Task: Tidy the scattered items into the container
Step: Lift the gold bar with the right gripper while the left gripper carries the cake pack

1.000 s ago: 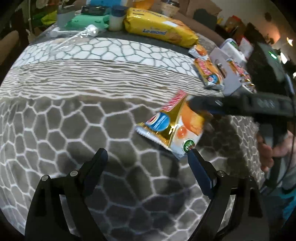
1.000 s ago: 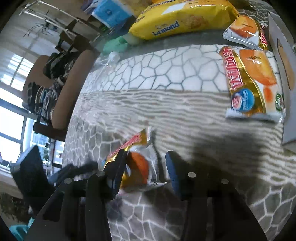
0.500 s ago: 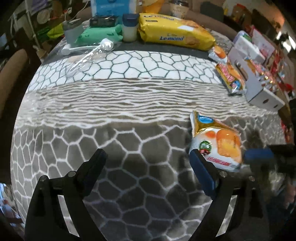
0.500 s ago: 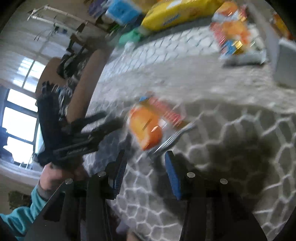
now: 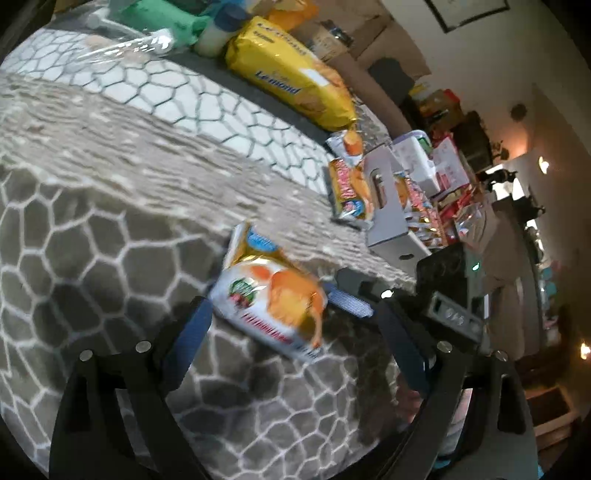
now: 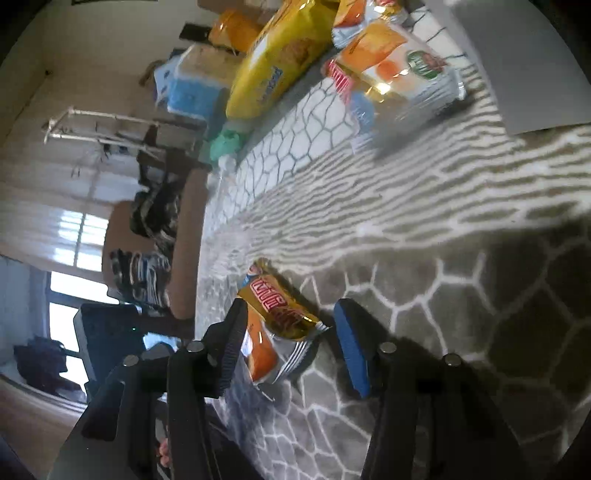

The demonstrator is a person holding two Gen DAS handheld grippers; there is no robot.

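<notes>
An orange and gold snack packet (image 5: 271, 295) lies on the patterned cloth between the fingers of my open left gripper (image 5: 295, 343). The same packet (image 6: 277, 325) sits between the jaws of my open right gripper (image 6: 291, 343), touching the left pad; the right pad stands apart from it. The right gripper's blue pad (image 5: 349, 302) shows just right of the packet in the left wrist view. A white cardboard box (image 5: 388, 210) holding snack packets stands at the far right. Two more packets (image 5: 349, 192) lie beside it.
A big yellow Le-mond biscuit bag (image 5: 295, 77) lies at the table's far edge, with a green pouch (image 5: 162, 18) and a white bottle (image 5: 218, 29) left of it. A second orange packet (image 6: 395, 70) lies near the box wall (image 6: 517, 66). A chair (image 6: 155, 236) stands beyond the table.
The right gripper came back over the packet, which it had let go of. The left gripper has swung right and closer, so the packet now sits between its fingers.
</notes>
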